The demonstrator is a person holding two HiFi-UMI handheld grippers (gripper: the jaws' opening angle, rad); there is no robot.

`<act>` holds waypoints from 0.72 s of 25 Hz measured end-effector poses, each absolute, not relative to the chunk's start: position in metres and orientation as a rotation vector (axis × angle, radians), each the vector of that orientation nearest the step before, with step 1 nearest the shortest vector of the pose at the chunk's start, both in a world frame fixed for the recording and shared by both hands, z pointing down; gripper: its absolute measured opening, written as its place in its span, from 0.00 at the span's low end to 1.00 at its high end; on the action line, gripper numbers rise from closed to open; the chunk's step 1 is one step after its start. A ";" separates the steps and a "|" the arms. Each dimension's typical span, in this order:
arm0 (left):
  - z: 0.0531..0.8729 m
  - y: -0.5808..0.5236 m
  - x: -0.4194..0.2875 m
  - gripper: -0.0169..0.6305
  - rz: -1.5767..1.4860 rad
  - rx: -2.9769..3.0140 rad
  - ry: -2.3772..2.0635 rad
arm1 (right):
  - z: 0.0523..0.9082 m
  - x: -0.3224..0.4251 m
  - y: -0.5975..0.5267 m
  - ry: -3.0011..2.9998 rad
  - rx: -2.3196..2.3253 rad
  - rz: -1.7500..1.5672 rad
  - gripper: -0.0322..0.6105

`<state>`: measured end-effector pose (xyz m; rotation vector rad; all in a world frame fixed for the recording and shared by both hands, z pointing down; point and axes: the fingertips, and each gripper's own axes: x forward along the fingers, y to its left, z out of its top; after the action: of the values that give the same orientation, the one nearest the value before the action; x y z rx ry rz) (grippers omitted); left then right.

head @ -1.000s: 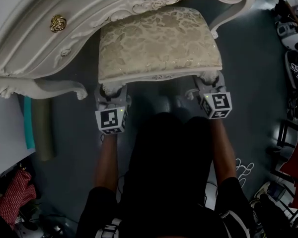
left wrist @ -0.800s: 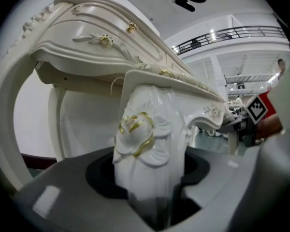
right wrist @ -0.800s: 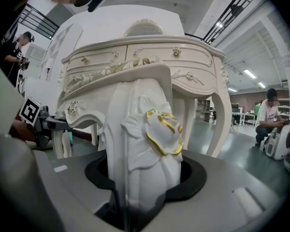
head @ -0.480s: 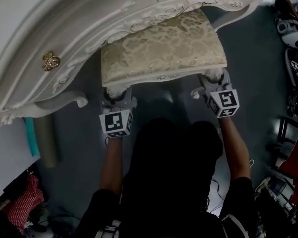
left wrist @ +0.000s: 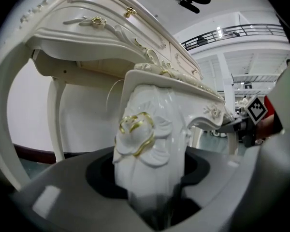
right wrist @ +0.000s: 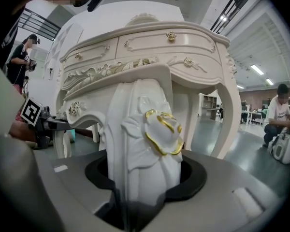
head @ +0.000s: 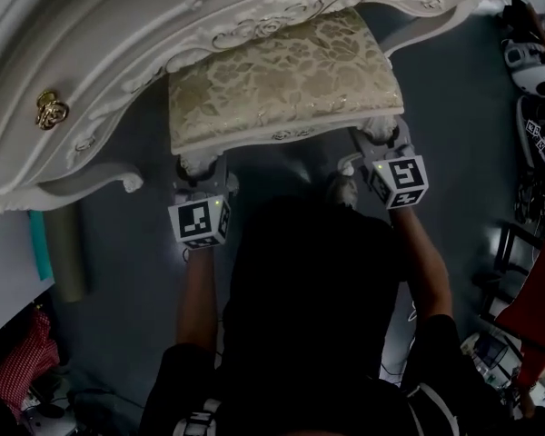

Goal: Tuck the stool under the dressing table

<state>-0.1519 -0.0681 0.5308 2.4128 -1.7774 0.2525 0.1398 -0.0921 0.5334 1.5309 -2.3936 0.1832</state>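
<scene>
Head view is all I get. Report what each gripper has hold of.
Observer: The left gripper is shut on the stool's left leg, just below its gold rose.
Operator: Now the right one.
Observer: The right gripper is shut on the right leg, the same way.
Operator: Check past the dressing table.
Observer: A person crouches beyond the dressing table, to its right.

Stool [head: 282, 80] pushed farther under dressing table [head: 118, 53]; its apron now overlaps seat's far edge.
</scene>
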 end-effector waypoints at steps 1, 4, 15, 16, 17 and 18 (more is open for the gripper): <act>0.530 -0.070 -0.153 0.43 0.257 2.410 -1.782 | 0.534 0.138 -0.095 -2.398 1.528 0.186 0.42; 0.534 -0.070 -0.155 0.43 0.270 2.407 -1.789 | 0.540 0.137 -0.095 -2.409 1.523 0.190 0.42; 0.521 -0.075 -0.160 0.43 0.264 2.409 -1.833 | 0.532 0.132 -0.109 -2.448 1.522 0.141 0.42; 0.521 -0.074 -0.159 0.43 0.261 2.408 -1.837 | 0.532 0.132 -0.110 -2.451 1.520 0.135 0.42; 0.521 -0.074 -0.158 0.43 0.259 2.405 -1.843 | 0.532 0.133 -0.110 -2.454 1.517 0.129 0.42; 0.521 -0.073 -0.158 0.43 0.258 2.403 -1.850 | 0.532 0.133 -0.111 -2.459 1.514 0.126 0.42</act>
<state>-0.1580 -0.0733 0.5211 2.4026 -1.8502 0.2576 0.1331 -0.1114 0.5320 1.5139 -2.4585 0.1260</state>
